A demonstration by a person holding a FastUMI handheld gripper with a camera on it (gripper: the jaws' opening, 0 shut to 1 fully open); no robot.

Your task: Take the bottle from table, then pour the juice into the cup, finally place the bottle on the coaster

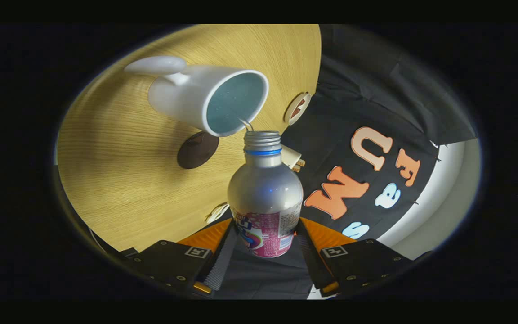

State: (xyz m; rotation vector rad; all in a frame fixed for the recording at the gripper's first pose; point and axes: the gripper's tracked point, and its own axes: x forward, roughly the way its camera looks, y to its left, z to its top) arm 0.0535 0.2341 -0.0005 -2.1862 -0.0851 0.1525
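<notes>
Between the claw (264,243) fingers, gripped bottle (264,198) streams liquid into the white cup (209,99).

One bottle (265,198), its neck uncapped, sits between the two fingers (223,256) of the single gripper (265,252), both of which press on its lower body. One white cup (205,99) with one handle lies ahead of the bottle's mouth on the one wooden bench (115,180). On that bench there is one dark round coaster (197,150), and three small pale pieces at its edge, too unclear to name.
</notes>
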